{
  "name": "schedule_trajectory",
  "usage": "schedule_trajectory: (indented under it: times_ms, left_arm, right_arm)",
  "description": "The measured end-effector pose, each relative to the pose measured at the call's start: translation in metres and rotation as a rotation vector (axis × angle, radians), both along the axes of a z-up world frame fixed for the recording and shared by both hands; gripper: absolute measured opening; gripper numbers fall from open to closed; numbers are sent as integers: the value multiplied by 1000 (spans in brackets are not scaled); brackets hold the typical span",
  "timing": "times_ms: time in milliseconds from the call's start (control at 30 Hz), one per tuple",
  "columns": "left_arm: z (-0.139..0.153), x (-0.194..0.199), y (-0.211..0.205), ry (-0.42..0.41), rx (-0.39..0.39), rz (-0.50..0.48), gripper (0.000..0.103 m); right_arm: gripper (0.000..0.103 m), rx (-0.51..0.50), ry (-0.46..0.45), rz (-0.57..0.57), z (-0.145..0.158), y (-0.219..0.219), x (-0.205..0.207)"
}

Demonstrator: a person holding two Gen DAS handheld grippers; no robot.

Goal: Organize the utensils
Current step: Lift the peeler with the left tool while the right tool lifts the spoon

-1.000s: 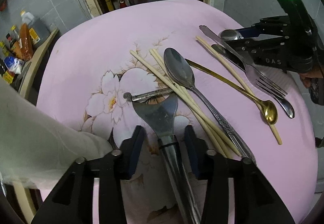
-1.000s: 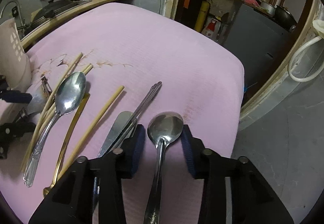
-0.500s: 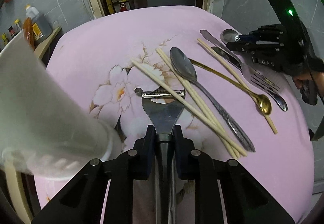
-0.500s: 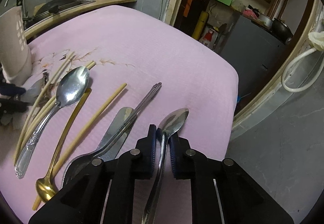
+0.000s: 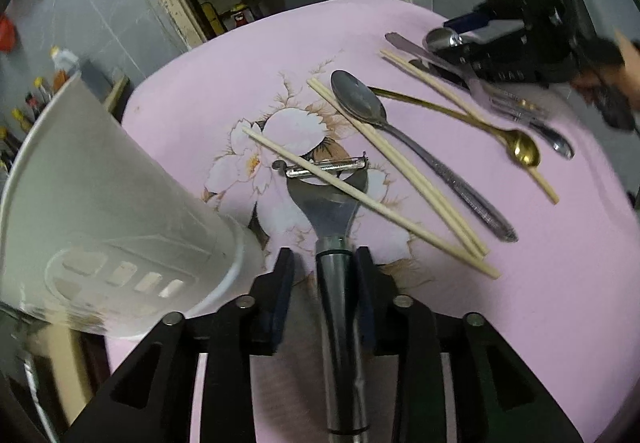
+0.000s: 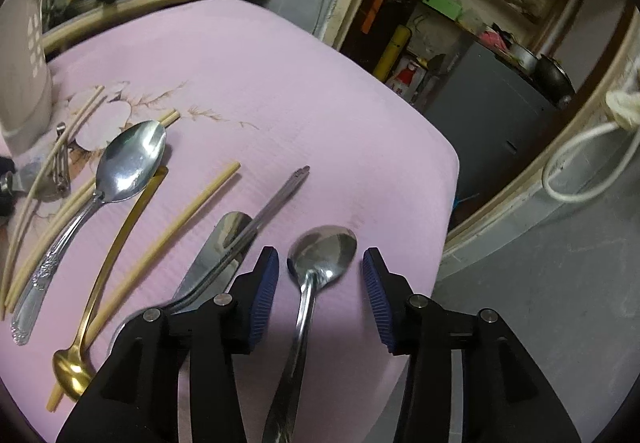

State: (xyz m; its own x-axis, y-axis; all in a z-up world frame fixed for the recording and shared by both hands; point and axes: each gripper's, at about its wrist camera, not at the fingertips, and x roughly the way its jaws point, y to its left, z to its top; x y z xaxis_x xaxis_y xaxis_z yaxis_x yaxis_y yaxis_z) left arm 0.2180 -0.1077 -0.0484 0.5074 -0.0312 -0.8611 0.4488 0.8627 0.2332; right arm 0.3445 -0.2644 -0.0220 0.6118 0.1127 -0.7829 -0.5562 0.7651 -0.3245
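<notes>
Both pairs of jaws have just been opening after a squeeze. The left gripper (image 5: 322, 291) now stands spread with the black-handled steel peeler (image 5: 326, 203) lying between its pads, untouched; the right gripper (image 6: 318, 295) is spread too, around the handle of a small steel spoon (image 6: 322, 247). Neither piece seems lifted, so I'd judge both grabs released or missed, and nothing looks sorted yet.

Taking the white perforated plastic utensil holder (image 5: 92, 227) as the mark: one pink flowered tablecloth (image 5: 540, 283) under it, the one peeler just beside it, then four pale wooden chopsticks (image 5: 400, 167), one large ornate silver spoon (image 5: 360, 103), one slim gold spoon (image 5: 524, 151), one steel knife (image 6: 218, 251), one fork (image 6: 280, 195), and the small spoon farthest away.
</notes>
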Motion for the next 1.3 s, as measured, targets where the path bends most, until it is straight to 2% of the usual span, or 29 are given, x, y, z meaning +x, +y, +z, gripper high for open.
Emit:
schedule_trajectory:
  times_ms: [33, 67, 133, 167, 200, 333, 567, 667, 800, 967, 1033, 1167, 1300]
  left_arm:
    - [-1, 0, -1, 0, 14, -11, 28]
    - [-2, -1, -3, -1, 29, -23, 28]
    - [-4, 0, -6, 3, 43, -39, 25]
    - [-5, 0, -7, 15, 32, -49, 17]
    - [-6, 1, -6, 26, 19, -56, 17]
    - [-7, 1, -3, 19, -19, -53, 16]
    - [-1, 1, 17, 11, -144, -5, 15]
    - [2, -5, 21, -4, -191, 15, 15]
    - [2, -15, 35, -10, -291, 51, 15]
    - [7, -26, 59, 8, -464, 104, 15]
    - [9, -31, 67, 16, -507, 133, 15]
    - [14, -38, 75, 35, -556, 173, 15]
    - [19, -46, 71, 44, -568, 171, 14]
  right_arm:
    - [31, 2, 11, 6, 0, 1, 2]
    - [31, 4, 18, 8, 0, 3, 3]
    - [15, 2, 23, 21, -1, 3, 2]
    - [14, 3, 21, 23, -1, 4, 1]
    - [13, 1, 16, 23, -2, 3, 0]
    - [10, 35, 19, 8, -2, -2, -1]
    - [10, 116, 21, -5, 1, -13, -3]
    - [5, 126, 1, 6, 3, -13, -8]
    - [3, 162, -19, 17, 5, -14, -19]
    - [2, 250, 20, -1, 8, -18, -26]
    - [2, 309, 53, -26, 10, -20, -26]
    - [2, 400, 94, -49, 11, -21, -30]
    - [1, 434, 77, -47, 20, -18, -40]
